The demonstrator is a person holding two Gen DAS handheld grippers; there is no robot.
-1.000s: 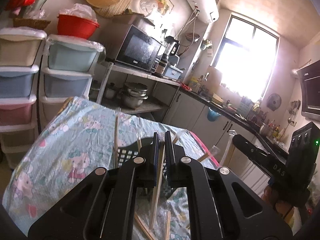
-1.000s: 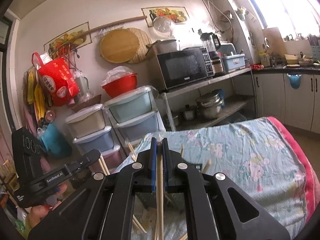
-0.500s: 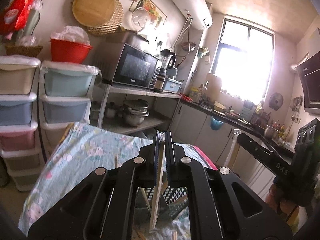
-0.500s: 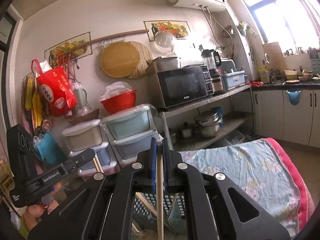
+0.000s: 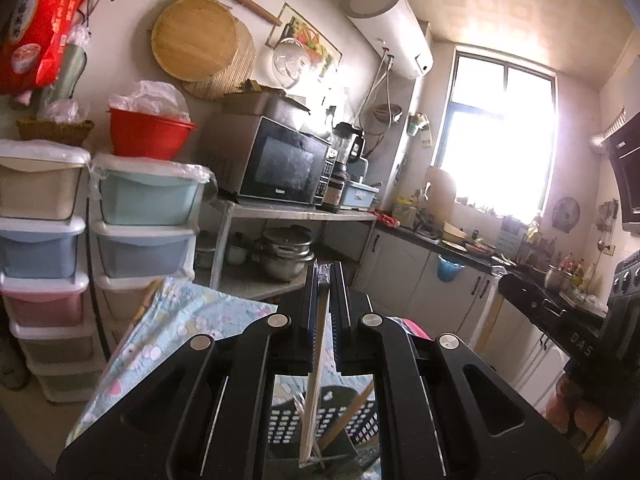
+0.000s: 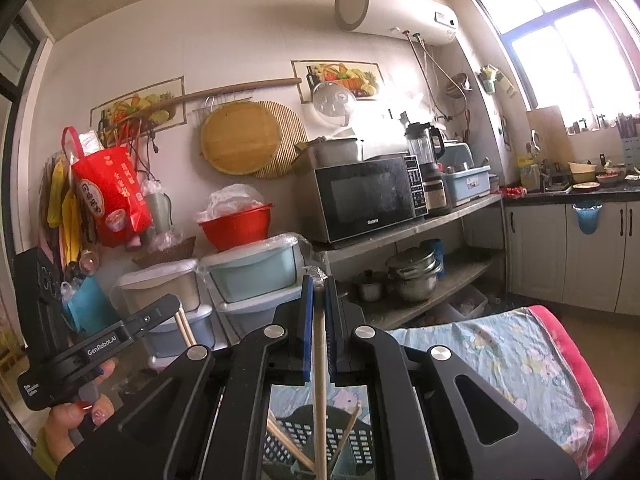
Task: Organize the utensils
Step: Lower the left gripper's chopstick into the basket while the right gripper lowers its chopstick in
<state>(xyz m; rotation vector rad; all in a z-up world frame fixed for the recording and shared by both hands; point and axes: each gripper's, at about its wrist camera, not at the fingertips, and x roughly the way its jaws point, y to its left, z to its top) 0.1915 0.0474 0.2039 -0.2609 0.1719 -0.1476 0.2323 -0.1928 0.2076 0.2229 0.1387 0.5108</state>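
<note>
My left gripper [image 5: 325, 276] is shut on a wooden chopstick [image 5: 316, 380] that hangs down over a black perforated utensil basket [image 5: 340, 420]. My right gripper [image 6: 318, 284] is shut on another wooden chopstick [image 6: 319, 400], which hangs into the same black basket [image 6: 352, 440]. Several chopsticks lean inside the basket. The left gripper also shows at the left of the right wrist view [image 6: 168, 308], with a chopstick under it. The right gripper shows at the right edge of the left wrist view [image 5: 508, 284]. Both grippers are held high above the table.
The table wears a light blue cartoon cloth [image 5: 172, 320] with a pink edge [image 6: 576, 364]. Stacked plastic drawers [image 5: 144, 216] and a red bowl [image 5: 148, 136] stand behind it. A microwave [image 6: 368, 200] sits on a metal shelf with pots [image 6: 412, 276] below.
Both grippers have risen and tilted up with their chopsticks still held. The basket and table have dropped low in both views.
</note>
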